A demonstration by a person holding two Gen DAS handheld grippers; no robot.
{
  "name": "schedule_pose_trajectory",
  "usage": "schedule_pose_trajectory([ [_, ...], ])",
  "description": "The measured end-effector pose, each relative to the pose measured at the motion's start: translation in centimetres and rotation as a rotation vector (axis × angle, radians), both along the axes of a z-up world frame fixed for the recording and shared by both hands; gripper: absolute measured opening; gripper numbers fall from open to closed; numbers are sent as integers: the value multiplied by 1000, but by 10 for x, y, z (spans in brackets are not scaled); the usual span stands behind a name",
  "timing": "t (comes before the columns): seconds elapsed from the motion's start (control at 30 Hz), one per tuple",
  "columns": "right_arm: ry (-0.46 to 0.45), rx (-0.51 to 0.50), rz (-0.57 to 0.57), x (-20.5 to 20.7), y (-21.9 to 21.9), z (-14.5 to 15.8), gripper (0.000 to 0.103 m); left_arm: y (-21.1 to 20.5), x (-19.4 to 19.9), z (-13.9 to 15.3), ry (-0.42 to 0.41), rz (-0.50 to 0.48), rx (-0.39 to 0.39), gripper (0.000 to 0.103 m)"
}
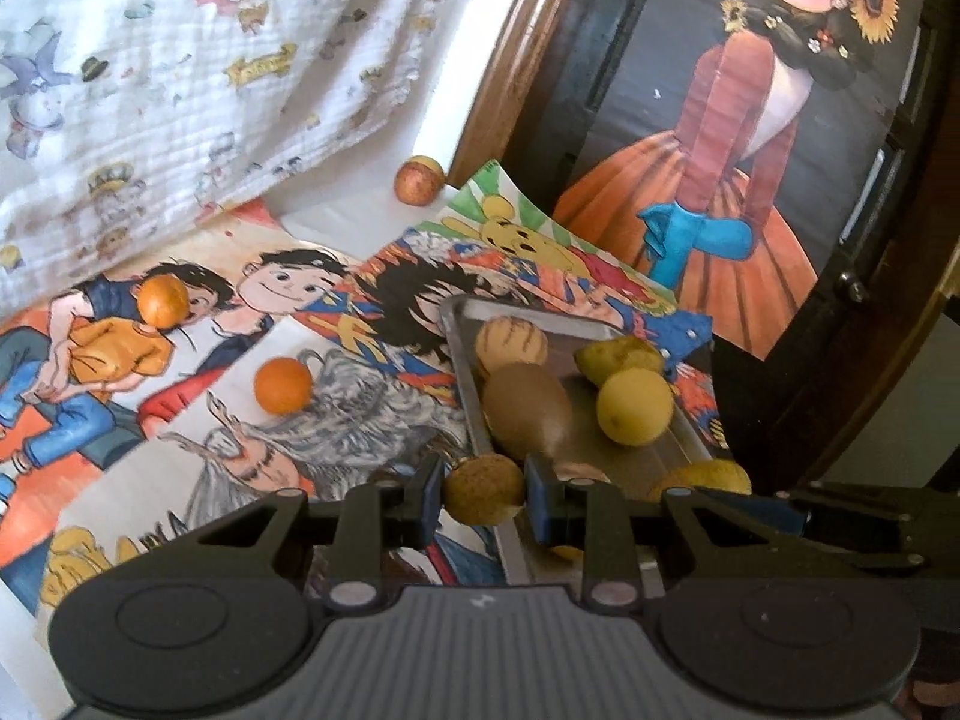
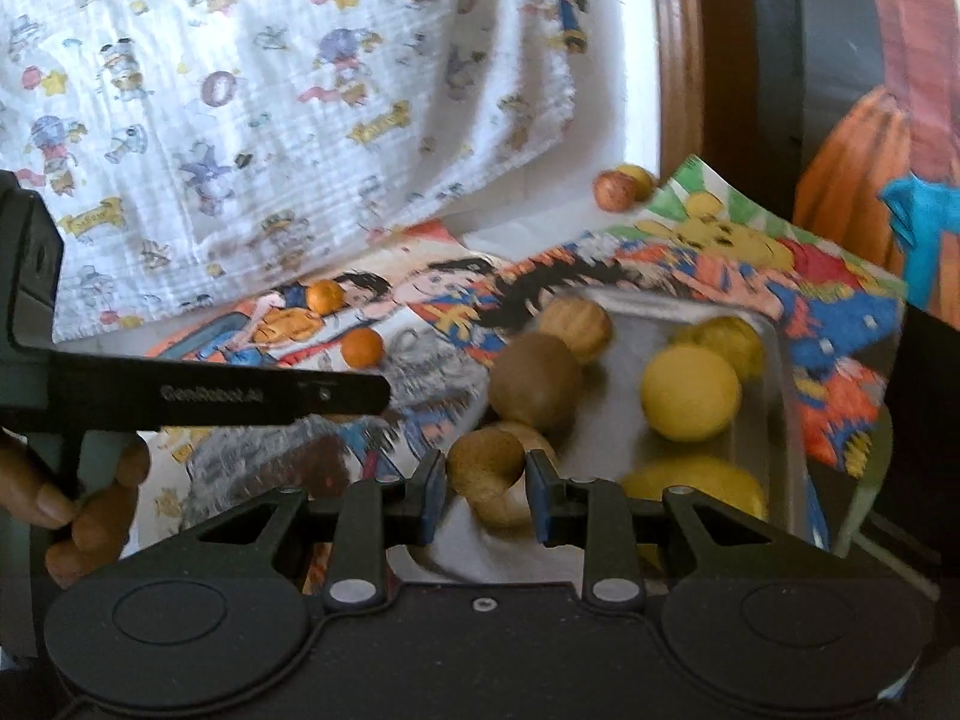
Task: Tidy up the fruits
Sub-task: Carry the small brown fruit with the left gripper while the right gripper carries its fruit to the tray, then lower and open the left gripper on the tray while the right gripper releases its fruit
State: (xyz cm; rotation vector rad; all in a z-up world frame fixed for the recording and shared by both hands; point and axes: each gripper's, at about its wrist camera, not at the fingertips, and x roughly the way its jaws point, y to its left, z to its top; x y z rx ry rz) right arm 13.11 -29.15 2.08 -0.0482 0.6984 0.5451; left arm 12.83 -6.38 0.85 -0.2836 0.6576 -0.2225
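Item: fruit sorting, deposit step; left gripper (image 1: 485, 501) and right gripper (image 2: 486, 495) each clamp 1 small brown fruit (image 1: 483, 497) at metal tray (image 1: 462, 354) edge; next: open over tray; 3 fruits outside.

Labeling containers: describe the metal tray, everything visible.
The metal tray is shallow, rectangular, with rounded corners and a raised rim; it looks like dull steel. It lies flat on colourful cartoon drawings, its far rim overlapping them. Inside: a kiwi, a ribbed tan fruit and yellow lemons. Its near end is hidden behind the tongs.
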Motion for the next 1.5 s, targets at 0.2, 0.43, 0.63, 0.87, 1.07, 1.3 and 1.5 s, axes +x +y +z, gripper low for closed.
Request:
schedule_pose_trajectory([
  [0.2,23,11,-87,-9,-28,-13,31,-19,-4,-7,18,-63,3,32],
  [0.43,34,31,-155,-11,-51,-24,31,-42,-4,-16,50,-131,20,32],
  [0.63,46,44,-168,-11,-58,-30,31,-52,-1,-19,64,-154,37,32],
  [0.87,40,49,-182,-12,-61,-34,31,-59,0,-23,80,-169,55,32],
  [1.07,48,55,-194,-11,-64,-41,31,-63,5,-27,103,-174,63,32],
  [1.3,50,67,-212,-9,-67,-47,31,-67,12,-30,111,-178,73,32],
  [1.5,36,73,-230,-4,-67,-49,31,-66,15,-33,112,-170,72,32],
])
